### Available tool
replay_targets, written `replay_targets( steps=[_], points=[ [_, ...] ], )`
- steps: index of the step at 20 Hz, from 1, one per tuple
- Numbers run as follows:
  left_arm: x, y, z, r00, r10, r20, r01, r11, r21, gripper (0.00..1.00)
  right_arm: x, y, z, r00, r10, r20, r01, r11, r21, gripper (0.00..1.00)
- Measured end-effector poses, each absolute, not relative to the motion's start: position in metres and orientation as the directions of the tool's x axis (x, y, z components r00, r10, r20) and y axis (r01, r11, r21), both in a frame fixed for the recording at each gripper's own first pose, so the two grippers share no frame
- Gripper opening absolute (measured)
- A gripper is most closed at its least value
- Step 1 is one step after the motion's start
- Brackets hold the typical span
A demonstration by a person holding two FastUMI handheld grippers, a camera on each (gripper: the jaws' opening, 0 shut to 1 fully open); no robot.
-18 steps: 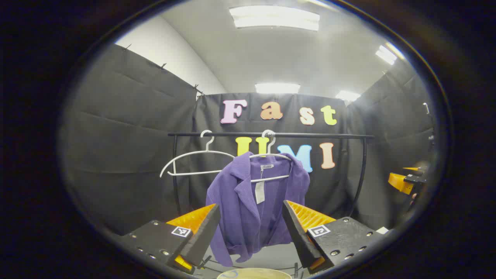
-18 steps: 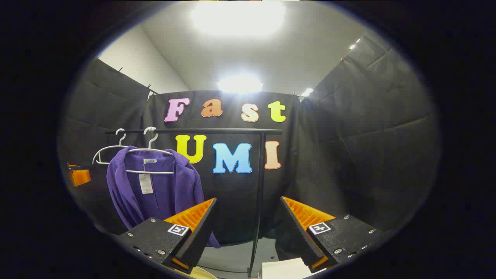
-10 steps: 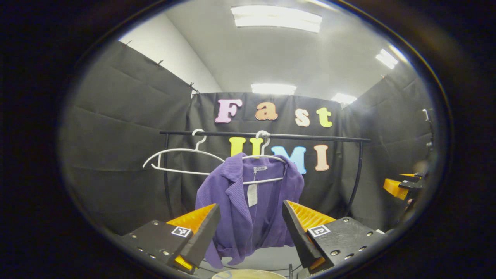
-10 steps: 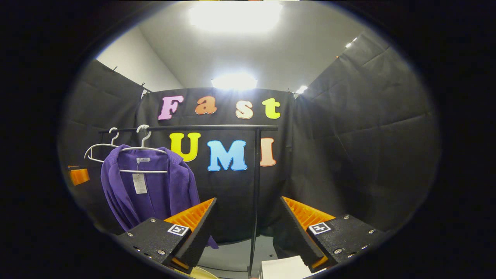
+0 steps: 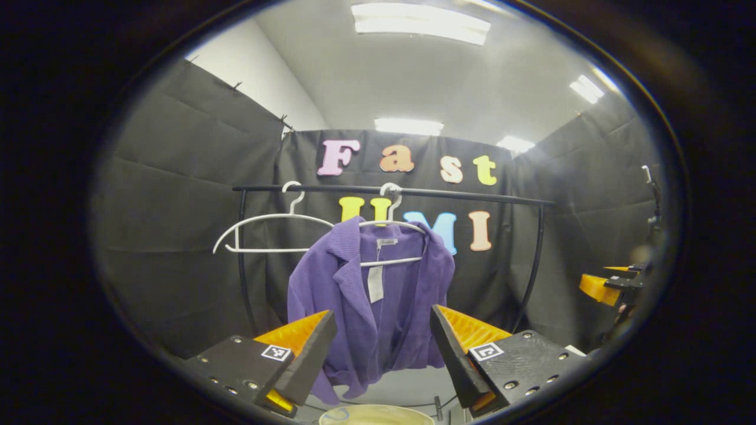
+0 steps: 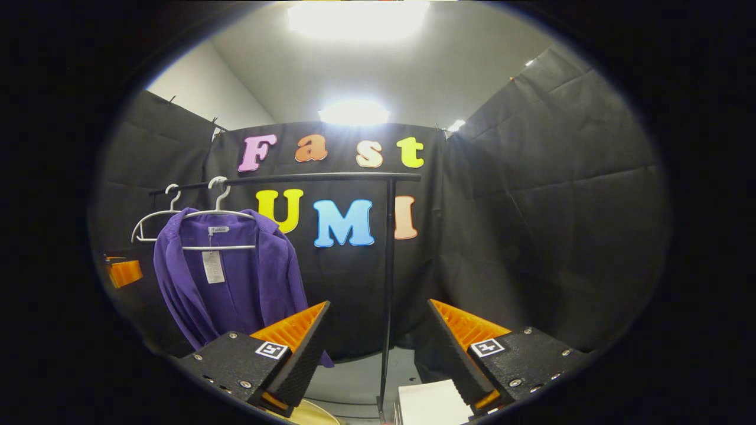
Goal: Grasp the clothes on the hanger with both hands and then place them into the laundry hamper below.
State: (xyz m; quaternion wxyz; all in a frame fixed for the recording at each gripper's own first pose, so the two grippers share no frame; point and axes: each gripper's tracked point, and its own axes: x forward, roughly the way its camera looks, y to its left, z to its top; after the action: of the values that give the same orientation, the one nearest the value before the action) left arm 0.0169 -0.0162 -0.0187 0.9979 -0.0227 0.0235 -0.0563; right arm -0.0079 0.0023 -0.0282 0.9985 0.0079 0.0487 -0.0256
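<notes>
Purple jacket (image 5: pixel 372 307) hangs beyond left gripper's (image 5: pixel 383 348) parted jaws.

The black clothes rail (image 5: pixel 413 193) crosses the middle of the left gripper view. From it hangs a purple jacket (image 5: pixel 369 301) on a white hanger (image 5: pixel 387 227), open at the front, a paper tag at its collar. Beside it on the rail, further left, hangs an empty white hanger (image 5: pixel 274 227). Below the rail the left gripper (image 5: pixel 383 336) stands with its fingers spread wide (the jacket shows in the gap, well apart from them). Under the jacket, a pale hamper rim (image 5: pixel 378 415). The right gripper (image 5: pixel 605 286) shows near the rail's right post.
</notes>
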Motion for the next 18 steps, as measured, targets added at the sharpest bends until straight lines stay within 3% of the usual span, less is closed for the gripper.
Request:
replay_targets(
  steps=[6,7,8,13,14,15,18],
  points=[
    [0.020,-0.006,-0.029,0.996,-0.083,-0.044,0.080,0.994,-0.068,0.96,-0.010,0.001,-0.027,0.994,-0.020,-0.107,0.021,1.000,0.008,0.96],
    [0.021,-0.005,-0.032,0.995,-0.080,-0.053,0.075,0.993,-0.089,0.93,-0.011,0.002,-0.026,0.994,-0.014,-0.112,0.014,1.000,0.004,0.96],
    [0.022,-0.003,-0.034,0.995,-0.077,-0.057,0.071,0.992,-0.108,0.96,-0.010,0.004,-0.025,0.993,-0.003,-0.114,0.004,1.000,0.007,0.94],
    [0.037,0.017,-0.025,0.997,-0.041,-0.071,0.029,0.987,-0.158,0.96,0.005,0.039,0.001,0.992,0.095,-0.084,-0.099,0.994,-0.036,0.96],
    [0.041,0.021,-0.022,0.997,-0.030,-0.069,0.019,0.986,-0.164,0.89,0.014,0.056,0.008,0.989,0.124,-0.084,-0.128,0.991,-0.035,0.96],
    [0.045,0.026,-0.017,0.997,-0.020,-0.068,0.009,0.987,-0.162,0.96,0.023,0.070,0.012,0.984,0.158,-0.082,-0.161,0.987,-0.030,0.96],
    [0.059,0.035,-0.012,0.997,0.010,-0.082,-0.021,0.991,-0.136,0.96,0.044,0.098,0.031,0.976,0.206,-0.064,-0.209,0.978,-0.031,0.96]
  ],
)
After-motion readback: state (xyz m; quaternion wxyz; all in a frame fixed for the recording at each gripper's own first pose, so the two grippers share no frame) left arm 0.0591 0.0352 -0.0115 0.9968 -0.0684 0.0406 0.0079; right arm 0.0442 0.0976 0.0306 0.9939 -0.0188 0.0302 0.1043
